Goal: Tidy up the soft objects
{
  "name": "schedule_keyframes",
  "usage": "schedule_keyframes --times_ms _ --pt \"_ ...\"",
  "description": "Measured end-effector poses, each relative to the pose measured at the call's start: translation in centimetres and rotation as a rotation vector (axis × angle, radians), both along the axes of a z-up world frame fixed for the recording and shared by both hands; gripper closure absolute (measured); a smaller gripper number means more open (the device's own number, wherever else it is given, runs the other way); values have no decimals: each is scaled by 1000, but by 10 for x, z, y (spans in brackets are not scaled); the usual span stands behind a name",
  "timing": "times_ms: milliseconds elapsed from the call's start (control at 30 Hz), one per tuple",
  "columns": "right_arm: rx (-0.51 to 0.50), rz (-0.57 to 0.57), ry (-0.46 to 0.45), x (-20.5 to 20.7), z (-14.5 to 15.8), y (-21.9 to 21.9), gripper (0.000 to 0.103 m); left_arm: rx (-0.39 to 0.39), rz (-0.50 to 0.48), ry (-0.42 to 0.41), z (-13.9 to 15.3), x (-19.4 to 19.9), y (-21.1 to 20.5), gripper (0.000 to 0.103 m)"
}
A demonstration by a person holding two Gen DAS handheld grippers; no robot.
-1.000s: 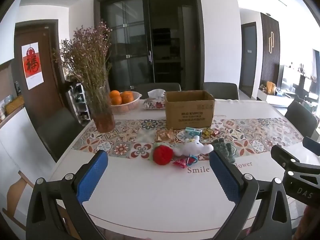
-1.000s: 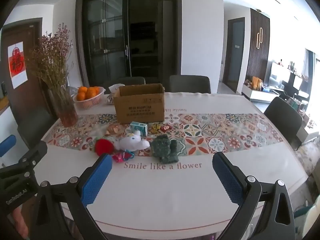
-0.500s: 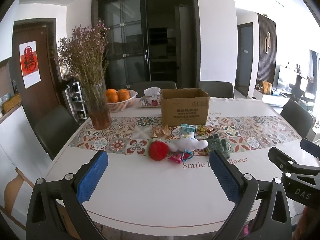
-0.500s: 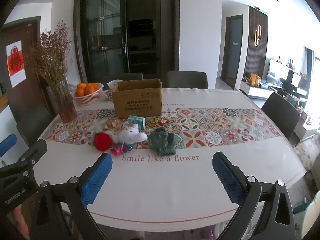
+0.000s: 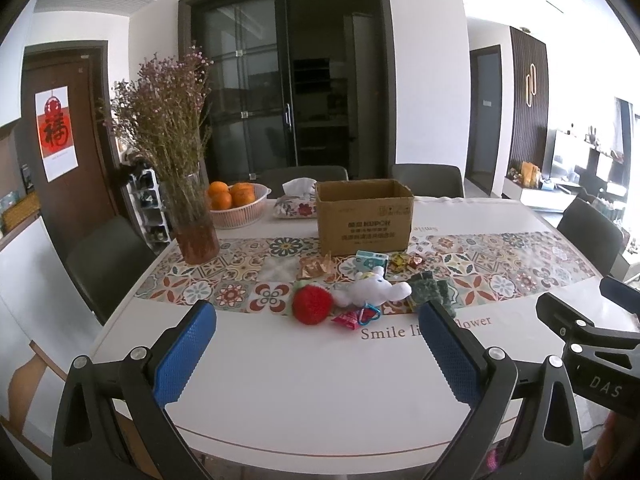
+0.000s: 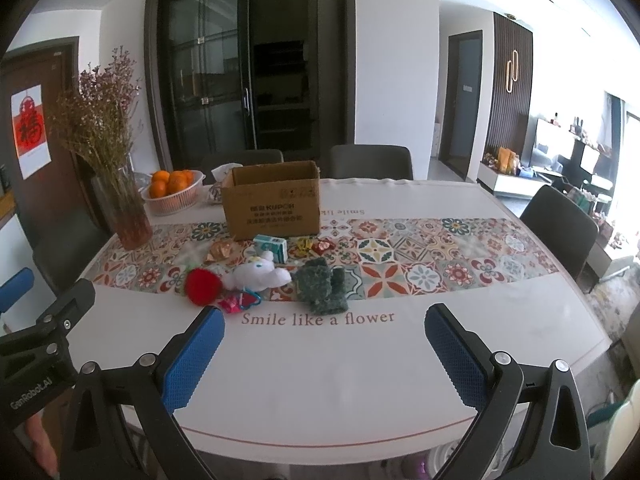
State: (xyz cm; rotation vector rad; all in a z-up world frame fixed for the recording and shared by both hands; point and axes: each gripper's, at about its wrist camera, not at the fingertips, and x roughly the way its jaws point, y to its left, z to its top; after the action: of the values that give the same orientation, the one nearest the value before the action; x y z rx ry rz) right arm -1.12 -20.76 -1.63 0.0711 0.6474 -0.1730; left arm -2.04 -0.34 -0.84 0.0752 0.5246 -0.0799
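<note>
Soft things lie in a row mid-table: a red fuzzy ball (image 5: 312, 304) (image 6: 203, 286), a white plush toy (image 5: 370, 290) (image 6: 256, 274) and dark green knitted gloves (image 5: 430, 290) (image 6: 322, 286). Behind them stands an open cardboard box (image 5: 364, 216) (image 6: 272, 204). My left gripper (image 5: 316, 354) is open and empty above the near table edge, short of the toys. My right gripper (image 6: 324, 354) is open and empty, also short of them, over the "Smile like a flower" print.
Small packets, a teal carton (image 6: 271, 247), candy wrappers (image 5: 404, 260) and a heart keyring (image 6: 246, 300) lie among the toys. A glass vase of dried flowers (image 5: 192, 224), a basket of oranges (image 5: 238, 210) and a tissue pack (image 5: 296, 204) stand back left. Chairs ring the table.
Both grippers have drawn back and risen slightly, then eased forward again; the toys sit about where they were. Both stay open and empty. Nothing on the table moved.
</note>
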Motion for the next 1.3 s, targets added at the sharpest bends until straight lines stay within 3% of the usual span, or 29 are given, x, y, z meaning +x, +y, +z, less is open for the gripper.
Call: schedule_keyframes --times_ms 1300 --pt "4 4 11 8 -3 -5 1 6 -6 20 -6 9 -7 0"
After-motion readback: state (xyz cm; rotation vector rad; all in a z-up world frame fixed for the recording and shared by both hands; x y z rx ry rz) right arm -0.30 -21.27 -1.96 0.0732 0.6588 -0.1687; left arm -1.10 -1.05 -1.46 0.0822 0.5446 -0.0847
